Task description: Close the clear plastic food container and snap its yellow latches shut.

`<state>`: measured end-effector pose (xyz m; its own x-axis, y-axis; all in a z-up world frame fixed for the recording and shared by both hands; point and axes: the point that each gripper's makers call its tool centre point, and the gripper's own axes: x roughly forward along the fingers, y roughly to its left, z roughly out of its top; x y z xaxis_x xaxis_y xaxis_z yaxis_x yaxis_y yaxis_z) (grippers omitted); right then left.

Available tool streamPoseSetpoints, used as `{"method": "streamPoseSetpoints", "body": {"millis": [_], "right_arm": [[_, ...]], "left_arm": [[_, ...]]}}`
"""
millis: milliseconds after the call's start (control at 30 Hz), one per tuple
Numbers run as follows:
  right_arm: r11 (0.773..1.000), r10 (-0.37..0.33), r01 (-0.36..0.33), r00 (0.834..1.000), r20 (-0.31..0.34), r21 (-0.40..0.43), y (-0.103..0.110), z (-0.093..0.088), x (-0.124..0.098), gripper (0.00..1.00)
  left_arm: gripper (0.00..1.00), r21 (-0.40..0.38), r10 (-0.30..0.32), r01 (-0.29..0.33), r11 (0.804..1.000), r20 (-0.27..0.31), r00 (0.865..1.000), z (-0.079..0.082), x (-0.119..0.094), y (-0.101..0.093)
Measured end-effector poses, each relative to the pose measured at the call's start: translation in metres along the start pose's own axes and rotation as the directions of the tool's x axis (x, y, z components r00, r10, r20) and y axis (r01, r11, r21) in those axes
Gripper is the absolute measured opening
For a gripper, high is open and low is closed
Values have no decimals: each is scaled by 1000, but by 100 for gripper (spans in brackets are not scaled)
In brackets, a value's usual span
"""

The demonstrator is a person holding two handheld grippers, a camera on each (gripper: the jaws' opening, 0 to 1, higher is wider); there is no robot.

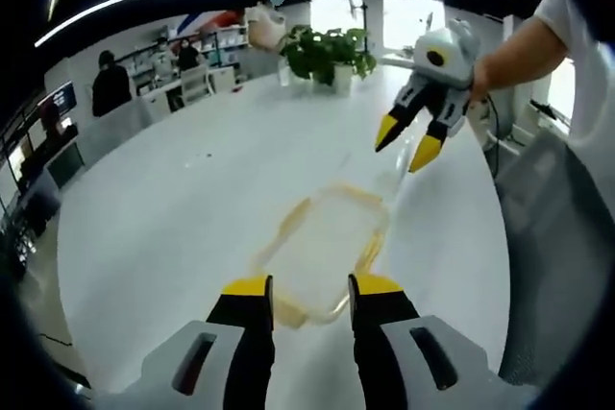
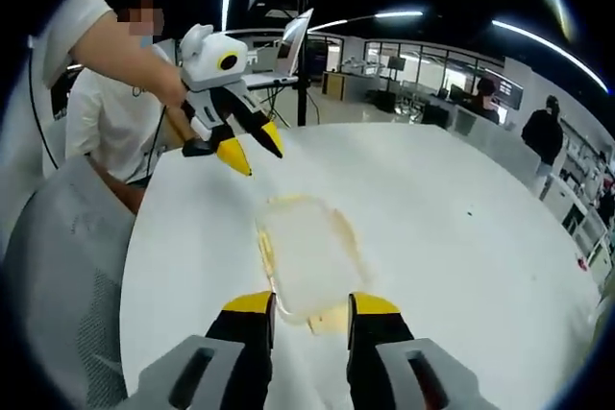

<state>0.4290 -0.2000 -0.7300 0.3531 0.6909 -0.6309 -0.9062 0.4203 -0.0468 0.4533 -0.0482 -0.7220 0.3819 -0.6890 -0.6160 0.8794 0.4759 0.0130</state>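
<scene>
A clear plastic food container (image 1: 325,249) with a yellow rim lies flat on the white table (image 1: 173,208), just beyond my left gripper (image 1: 312,287), which is open and holds nothing. My right gripper (image 1: 405,143) hangs open above the container's far end. From the right gripper view the container (image 2: 309,261) lies just past my right gripper (image 2: 312,304), with its yellow-tipped jaws apart. My left gripper (image 2: 254,149) hovers open above the far end. The lid and latches are too blurred to tell apart.
A potted plant (image 1: 327,53) stands at the table's far end. A grey chair (image 1: 562,256) sits by the table edge, also seen as the chair (image 2: 58,276). A laptop (image 2: 291,45) stands behind. The person (image 2: 106,93) stands beside the table; others sit at desks (image 1: 110,84).
</scene>
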Motion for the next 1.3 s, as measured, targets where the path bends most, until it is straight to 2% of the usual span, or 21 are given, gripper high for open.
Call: {"method": "streamPoseSetpoints", "body": {"millis": [267,567,867,1300], "right_arm": [[999,25,-26,999,-38,-28,-4,-7,7,27],[997,36,-43,995,-95,-64,-16,-18,14,30],[992,72,-85,987,-144,-90,-11,-29,24,35],[986,84,-109,979,-186,-130,-17,-33,32,35]], "left_arm": [[33,78,-64,70,994,-71,995,-10,10,-3],[33,136,-98,114,984,-120,988,-16,17,4],[36,241,-130,173,955,-181,975,-24,23,8],[37,305,-165,235,923,-236,958,-31,32,15]]}}
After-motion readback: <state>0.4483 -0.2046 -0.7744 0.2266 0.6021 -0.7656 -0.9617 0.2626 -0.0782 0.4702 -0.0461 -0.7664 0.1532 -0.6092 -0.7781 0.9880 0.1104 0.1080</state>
